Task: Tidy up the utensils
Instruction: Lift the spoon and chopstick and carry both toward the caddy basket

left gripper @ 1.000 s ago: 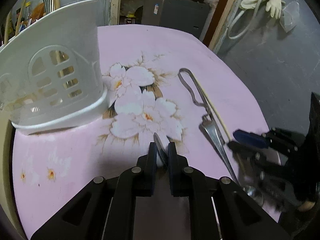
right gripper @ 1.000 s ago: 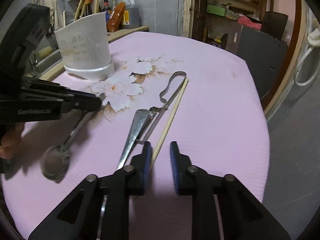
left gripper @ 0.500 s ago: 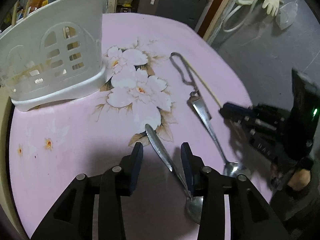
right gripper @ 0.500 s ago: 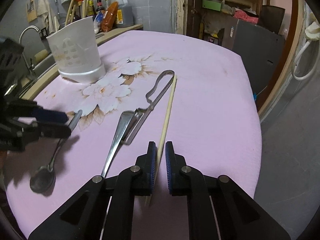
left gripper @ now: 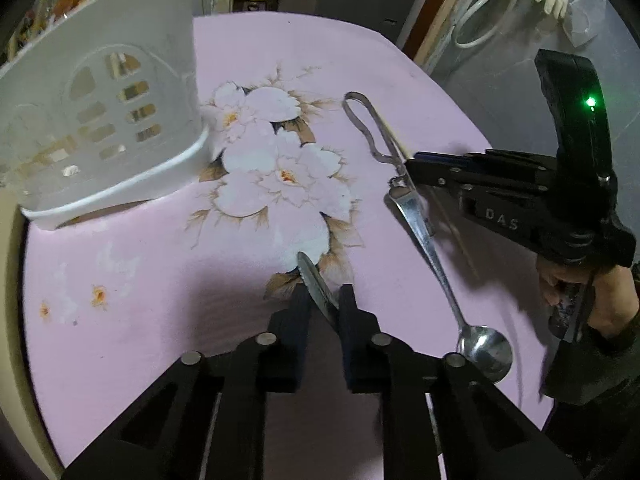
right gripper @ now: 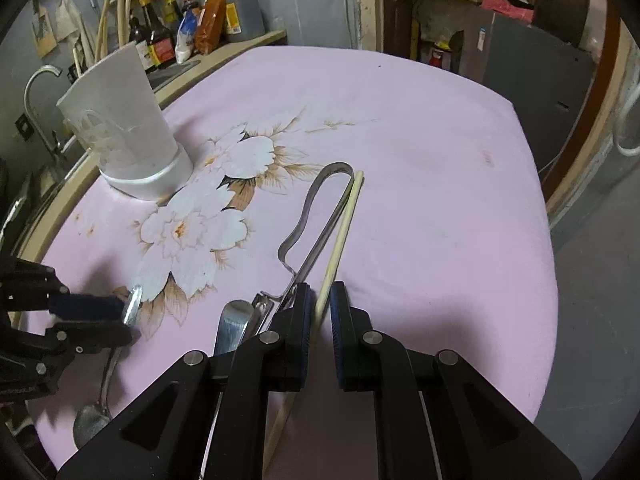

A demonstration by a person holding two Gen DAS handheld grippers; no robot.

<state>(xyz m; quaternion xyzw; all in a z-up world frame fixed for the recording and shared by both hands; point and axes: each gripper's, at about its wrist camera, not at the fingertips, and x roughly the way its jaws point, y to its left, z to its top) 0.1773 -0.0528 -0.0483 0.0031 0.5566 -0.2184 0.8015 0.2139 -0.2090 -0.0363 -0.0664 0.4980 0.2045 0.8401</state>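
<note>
My left gripper (left gripper: 323, 300) is closed around the handle of a metal spoon (left gripper: 314, 280) on the pink floral tablecloth; the same spoon shows in the right wrist view (right gripper: 106, 376), bowl towards me. My right gripper (right gripper: 320, 304) is shut on a wooden chopstick (right gripper: 340, 236). A second spoon (left gripper: 436, 264) and metal tongs (right gripper: 316, 216) lie beside the chopstick. A white slotted utensil holder (left gripper: 100, 120) stands upright at the far left, also in the right wrist view (right gripper: 124, 128).
The round table's edge (right gripper: 548, 280) drops off to a grey floor on the right. Bottles and a sink tap (right gripper: 36, 92) stand behind the holder. Dark cabinets (right gripper: 532, 64) lie beyond the table.
My left gripper has closed from open onto the spoon handle. My right gripper stays shut on the chopstick and has lifted its near end slightly.
</note>
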